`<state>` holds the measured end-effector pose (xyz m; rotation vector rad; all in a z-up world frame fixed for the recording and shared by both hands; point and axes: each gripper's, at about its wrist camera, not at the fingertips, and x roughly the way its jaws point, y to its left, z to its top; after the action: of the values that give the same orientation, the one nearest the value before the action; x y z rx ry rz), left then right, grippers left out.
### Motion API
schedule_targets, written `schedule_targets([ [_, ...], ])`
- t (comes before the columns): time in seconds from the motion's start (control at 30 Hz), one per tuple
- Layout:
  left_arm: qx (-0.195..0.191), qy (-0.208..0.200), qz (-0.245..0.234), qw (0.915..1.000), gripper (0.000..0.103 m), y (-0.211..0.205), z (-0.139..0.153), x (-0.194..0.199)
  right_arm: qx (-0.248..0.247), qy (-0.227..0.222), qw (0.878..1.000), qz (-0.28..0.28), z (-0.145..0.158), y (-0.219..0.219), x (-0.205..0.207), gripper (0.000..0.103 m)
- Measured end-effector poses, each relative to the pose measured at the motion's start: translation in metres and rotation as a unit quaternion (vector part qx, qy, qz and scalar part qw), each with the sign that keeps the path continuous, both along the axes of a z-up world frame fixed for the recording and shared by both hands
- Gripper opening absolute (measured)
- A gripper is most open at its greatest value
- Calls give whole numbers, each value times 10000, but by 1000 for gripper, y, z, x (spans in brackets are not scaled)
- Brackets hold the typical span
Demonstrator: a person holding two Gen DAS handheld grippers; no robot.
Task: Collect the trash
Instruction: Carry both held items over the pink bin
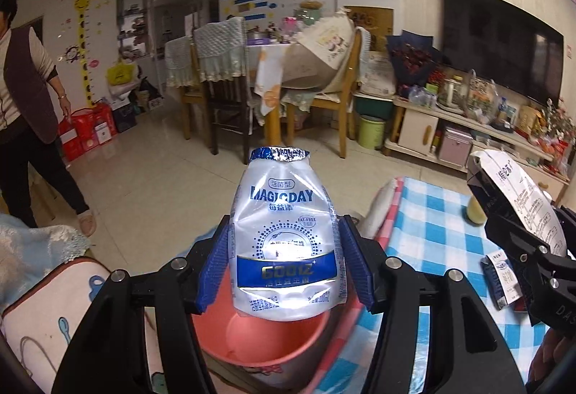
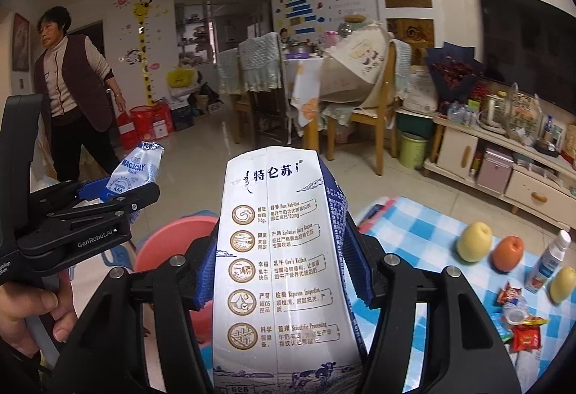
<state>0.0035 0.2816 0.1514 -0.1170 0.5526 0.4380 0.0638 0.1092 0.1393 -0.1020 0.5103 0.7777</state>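
A: What colours are on the yogurt drink bottle (image 1: 286,235)?
B: White with blue lettering, a royal-blue band bearing gold print, and a silver-blue foil top. The gripper pads (image 1: 215,268) beside it are ribbed blue.
A: And the milk carton (image 2: 279,271)?
B: White face, navy sides, gold round icons. At nine o'clock of it sits a salmon-pink basin (image 2: 169,243); at three o'clock, a blue-and-white checked tablecloth (image 2: 432,232) with a yellow pear (image 2: 474,242).

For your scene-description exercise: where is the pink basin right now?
In the left wrist view the pink basin sits low at centre, directly beneath the Magicday bottle clamped in the left gripper, beside the blue checked cloth.
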Motion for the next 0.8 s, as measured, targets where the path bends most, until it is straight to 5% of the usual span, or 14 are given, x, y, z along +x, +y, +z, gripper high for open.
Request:
schedule_targets([
  [0.8, -37, 74, 448, 9990, 60, 83, 1, -28, -121, 92, 9979, 634, 13, 122, -15, 60],
])
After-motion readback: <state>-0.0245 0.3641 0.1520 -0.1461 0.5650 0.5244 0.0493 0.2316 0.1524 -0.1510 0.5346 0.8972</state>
